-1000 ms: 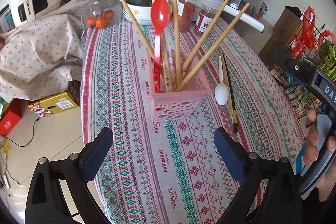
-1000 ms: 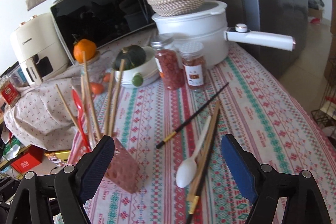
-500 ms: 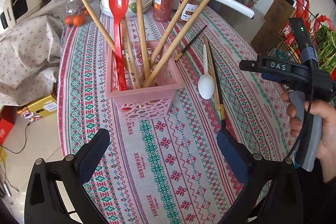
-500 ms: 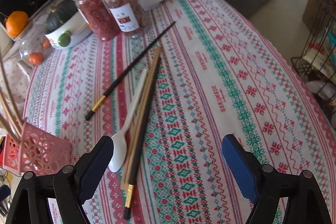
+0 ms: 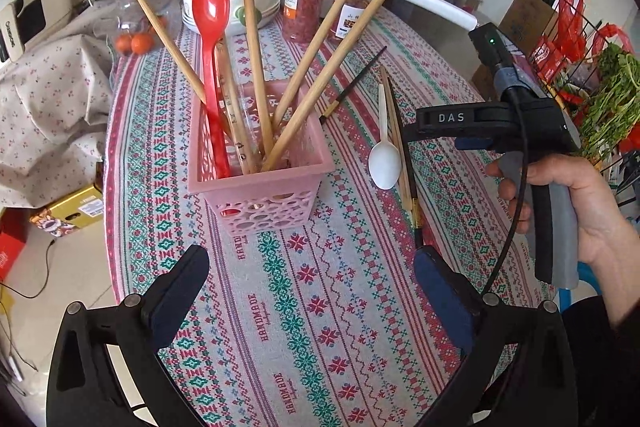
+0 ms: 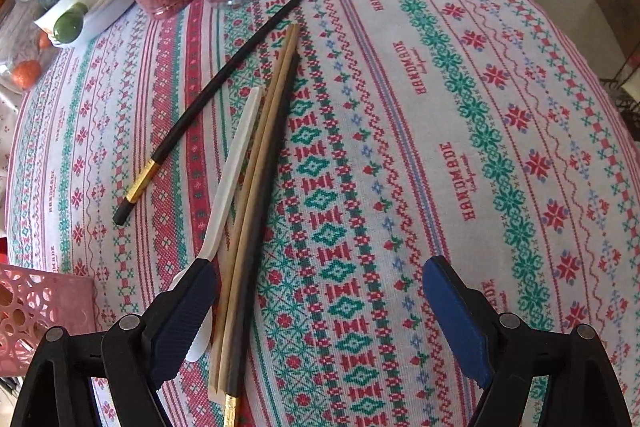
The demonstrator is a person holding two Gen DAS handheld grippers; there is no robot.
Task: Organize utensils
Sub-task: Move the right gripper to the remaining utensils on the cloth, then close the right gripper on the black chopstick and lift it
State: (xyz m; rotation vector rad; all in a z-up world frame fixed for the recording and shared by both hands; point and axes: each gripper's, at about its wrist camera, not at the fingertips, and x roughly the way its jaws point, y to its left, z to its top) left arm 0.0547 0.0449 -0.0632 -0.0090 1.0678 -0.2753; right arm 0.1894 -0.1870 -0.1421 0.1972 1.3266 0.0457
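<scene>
Bare tablecloth (image 6: 460,115) beside open right tool (image 6: 320,291)

Left tool (image 5: 308,291) gaping wide, right tool (image 6: 320,303) gaping wide, steeply downward

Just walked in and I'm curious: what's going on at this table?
A person is sorting utensils with a handheld gripper in each hand. The pink basket already holds a red spoon and several wooden chopsticks. The right gripper, jaws open and empty, hangs low over the loose pile on the tablecloth: a white spoon, wooden chopsticks and a dark chopstick. The left gripper is open and empty near the basket.
</scene>
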